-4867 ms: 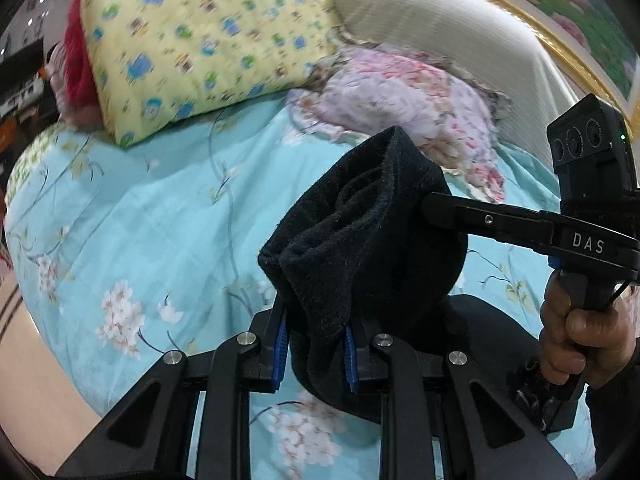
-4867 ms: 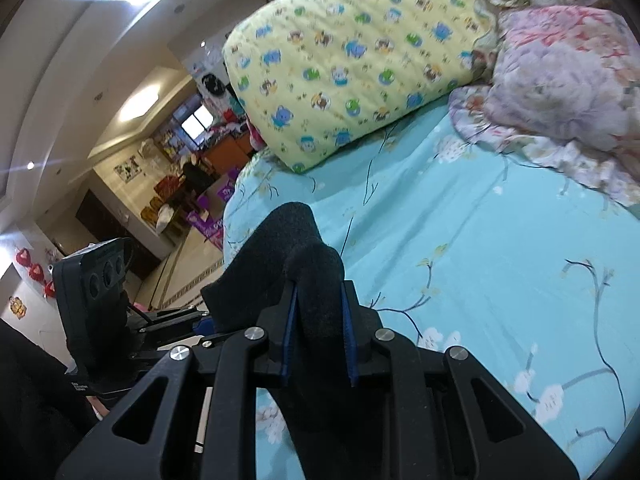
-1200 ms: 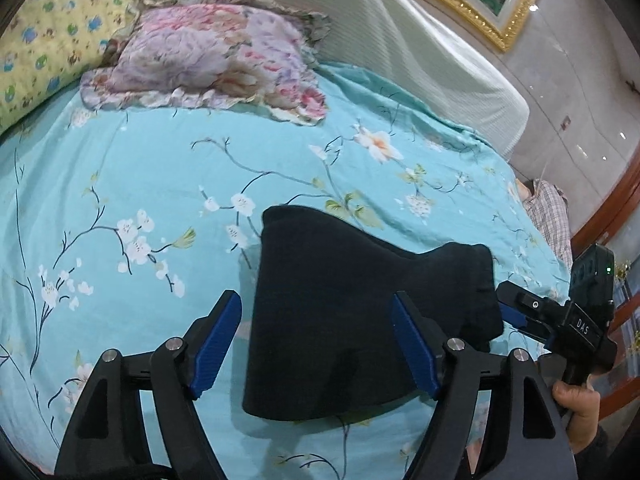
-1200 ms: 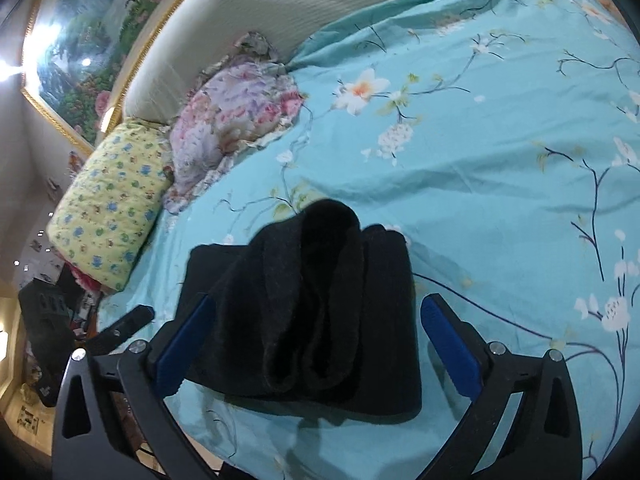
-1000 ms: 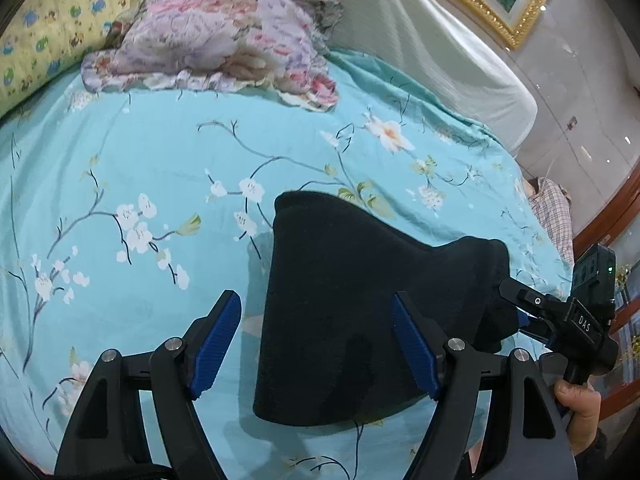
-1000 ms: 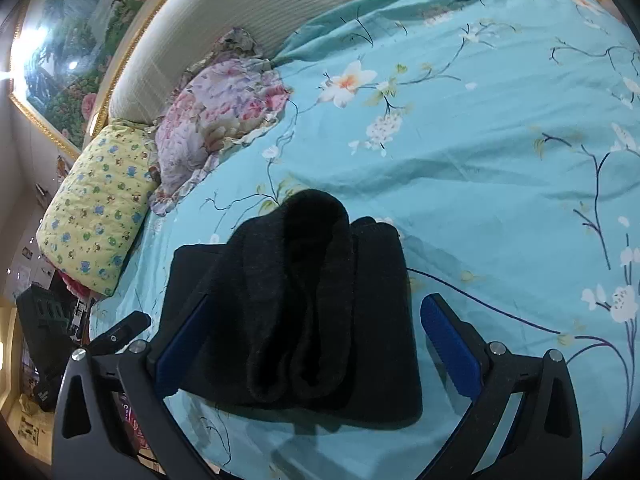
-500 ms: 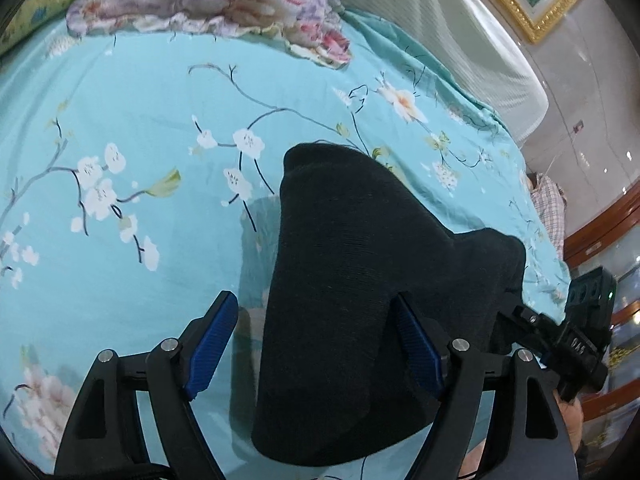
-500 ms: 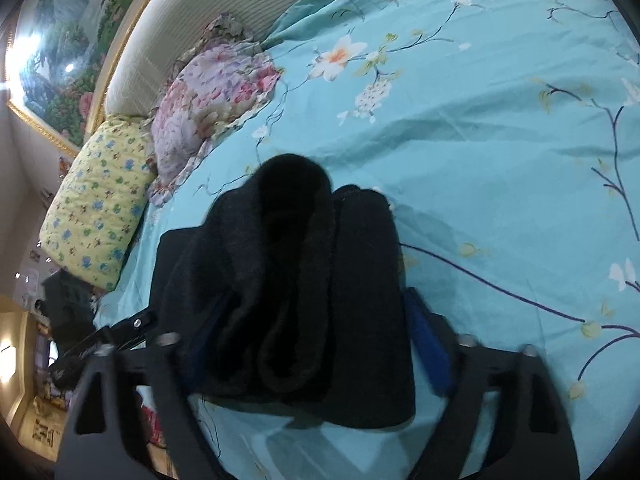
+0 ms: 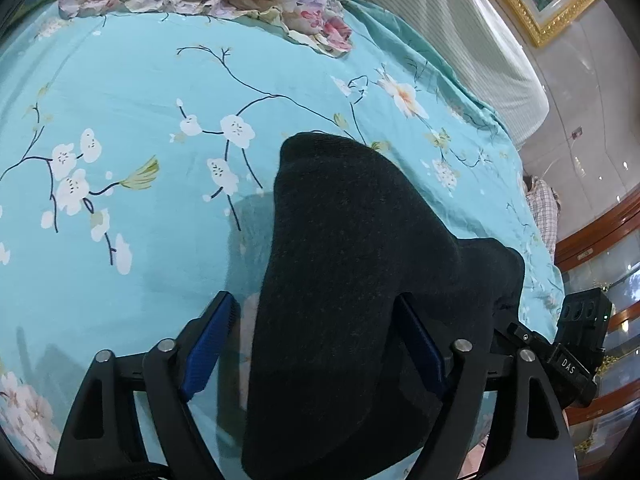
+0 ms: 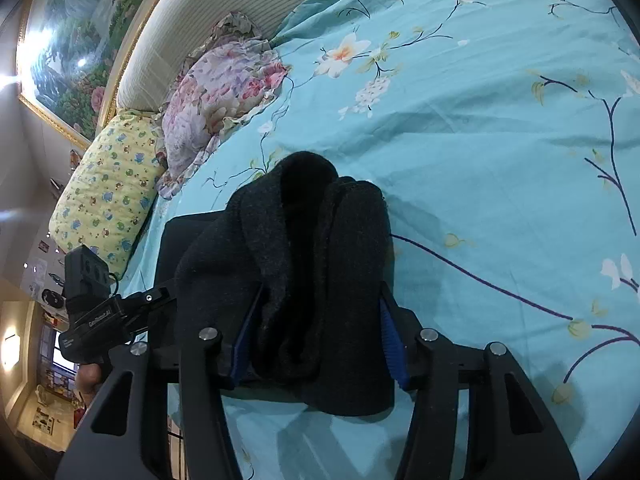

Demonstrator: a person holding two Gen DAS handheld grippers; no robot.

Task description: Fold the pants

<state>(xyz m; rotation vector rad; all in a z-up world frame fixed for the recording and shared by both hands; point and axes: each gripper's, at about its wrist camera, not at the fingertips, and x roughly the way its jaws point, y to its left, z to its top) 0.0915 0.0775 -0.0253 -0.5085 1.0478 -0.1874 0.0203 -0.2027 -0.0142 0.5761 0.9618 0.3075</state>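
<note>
While both tongs straddle opposite ends unclenched, folded pants point(image 9: 360, 280) lie lengthwise between left gripper point(image 9: 316, 344) and right gripper point(image 10: 320, 332).

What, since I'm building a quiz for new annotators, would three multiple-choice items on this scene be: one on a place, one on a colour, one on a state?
1. Where do the black pants lie?
A. on the turquoise bedsheet
B. on a wooden chair
C. in a basket

2. What colour are the pads of the left gripper?
A. red
B. white
C. blue

3. How does the left gripper stand?
A. shut on a sock
B. open, one jaw on each side of the pants
C. out of view

Key: 1 A, flowered sheet shows all around the pants; 2 C, both inner pads are blue; 3 B, the jaws are spread wide apart.
</note>
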